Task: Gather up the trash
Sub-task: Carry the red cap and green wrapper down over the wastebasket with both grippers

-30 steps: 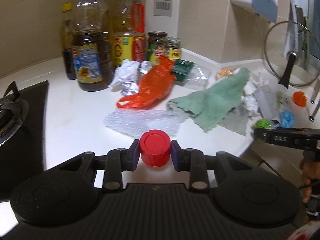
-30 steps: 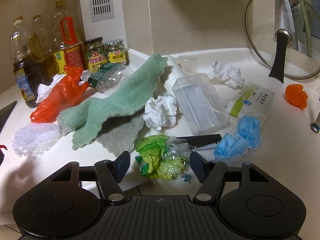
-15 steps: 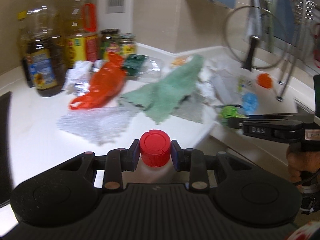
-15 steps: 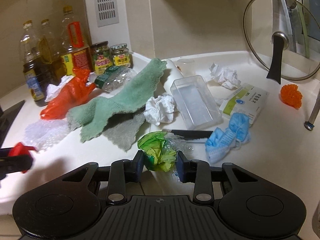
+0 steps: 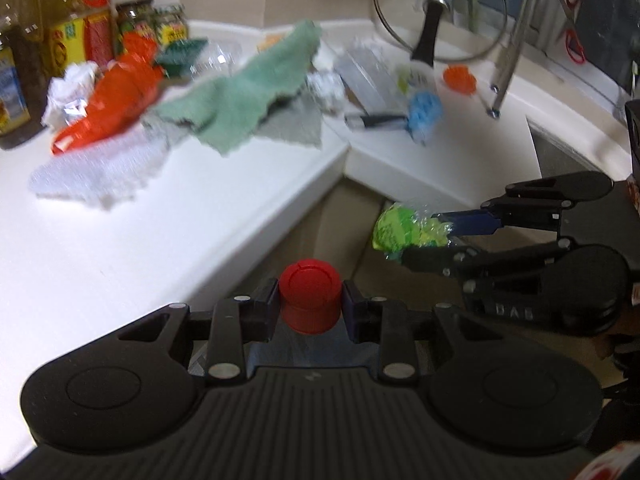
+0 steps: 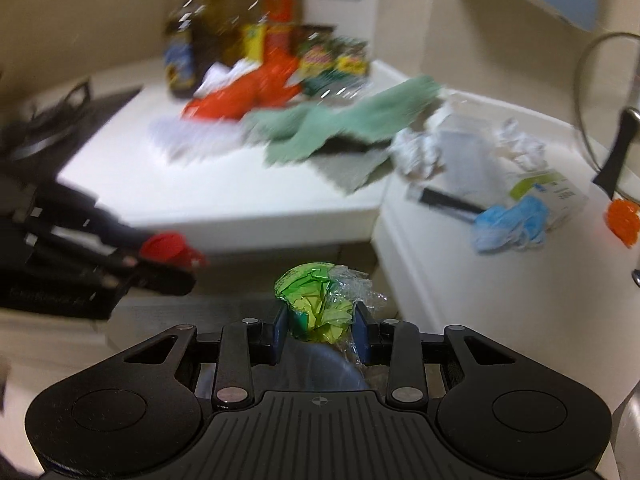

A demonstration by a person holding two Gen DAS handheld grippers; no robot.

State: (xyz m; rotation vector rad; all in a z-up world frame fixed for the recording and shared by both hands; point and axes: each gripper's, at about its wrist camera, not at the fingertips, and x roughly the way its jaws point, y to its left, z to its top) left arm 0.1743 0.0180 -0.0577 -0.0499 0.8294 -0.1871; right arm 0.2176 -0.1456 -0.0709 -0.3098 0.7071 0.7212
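Bottle body below red cap (image 5: 310, 300) hidden behind left claw (image 5: 310, 310). Oil bottles (image 5: 16, 60) cut by frame edge. Desk (image 6: 224, 184) clutter motion-blurred; jar labels (image 6: 336, 60) unreadable. Glass lid (image 6: 600, 120) cropped at right.

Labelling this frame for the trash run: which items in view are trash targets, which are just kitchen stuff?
Trash:
- red-capped bottle, held by left gripper
- green wrapper, held by right gripper
- orange plastic bag
- crumpled tissue
- blue mask

Not trash:
- oil bottles
- jars
- glass lid
- green cloth, probably
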